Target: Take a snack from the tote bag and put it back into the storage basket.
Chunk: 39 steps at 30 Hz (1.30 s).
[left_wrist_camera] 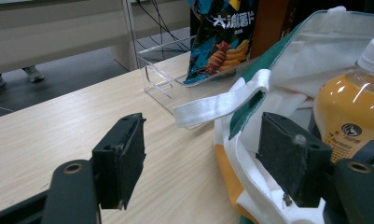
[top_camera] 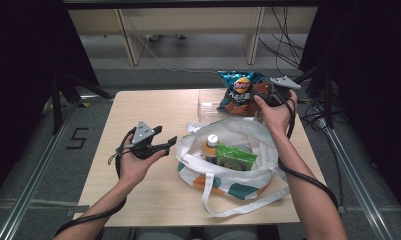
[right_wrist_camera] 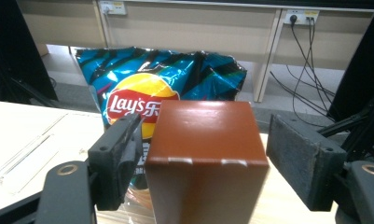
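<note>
The box (right_wrist_camera: 205, 158) is cut off at the bottom centre, hiding the chips (right_wrist_camera: 142, 88) partly; it stands between my right gripper's (right_wrist_camera: 205, 165) wide, non-touching jaws.

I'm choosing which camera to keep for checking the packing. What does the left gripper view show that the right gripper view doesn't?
Left gripper view alone: the tote bag with its white strap, an orange drink bottle inside it, and a clear tray on the table. Right gripper view alone: a brown box between the open jaws, with a gap on each side, and wall sockets. Both: the chip bag, the wooden table and the desk legs behind.
</note>
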Tool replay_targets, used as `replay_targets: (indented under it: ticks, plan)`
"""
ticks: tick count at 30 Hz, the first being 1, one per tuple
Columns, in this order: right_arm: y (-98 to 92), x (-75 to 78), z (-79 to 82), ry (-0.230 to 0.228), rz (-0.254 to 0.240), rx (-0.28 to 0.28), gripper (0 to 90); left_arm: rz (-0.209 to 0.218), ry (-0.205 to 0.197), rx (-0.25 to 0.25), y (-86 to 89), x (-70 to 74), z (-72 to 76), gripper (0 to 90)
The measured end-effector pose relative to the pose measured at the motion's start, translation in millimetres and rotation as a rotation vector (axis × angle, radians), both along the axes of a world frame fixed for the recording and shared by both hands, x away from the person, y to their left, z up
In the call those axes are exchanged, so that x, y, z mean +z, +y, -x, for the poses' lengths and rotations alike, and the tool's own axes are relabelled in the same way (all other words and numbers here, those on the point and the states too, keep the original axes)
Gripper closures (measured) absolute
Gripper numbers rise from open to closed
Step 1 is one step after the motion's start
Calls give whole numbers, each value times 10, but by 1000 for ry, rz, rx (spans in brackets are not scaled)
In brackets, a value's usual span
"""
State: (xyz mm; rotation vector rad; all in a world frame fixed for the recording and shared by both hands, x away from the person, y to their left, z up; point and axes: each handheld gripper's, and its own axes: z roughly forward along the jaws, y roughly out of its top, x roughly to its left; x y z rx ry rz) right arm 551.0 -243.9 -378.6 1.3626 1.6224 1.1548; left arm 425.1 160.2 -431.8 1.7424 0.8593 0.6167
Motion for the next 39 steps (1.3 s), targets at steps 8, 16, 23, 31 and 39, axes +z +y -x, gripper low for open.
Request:
replay_targets:
  ticks: [8,16,23,31,39]
  plan:
    - [-65,69,137,-40,6,22,304,-1,2,2,2,-2,2,309]
    - [-87,183,310,-58,-9,79,380,-1,-1,6,-2,2,10,310]
    - [-134,254,474,-43,7,124,515,0,-4,8,12,8,14,310]
    - [-181,288,664,-34,-1,174,632,-2,-1,8,5,0,17,310]
    - [-223,266,867,-34,-2,205,673,-3,-1,12,24,-2,3,311]
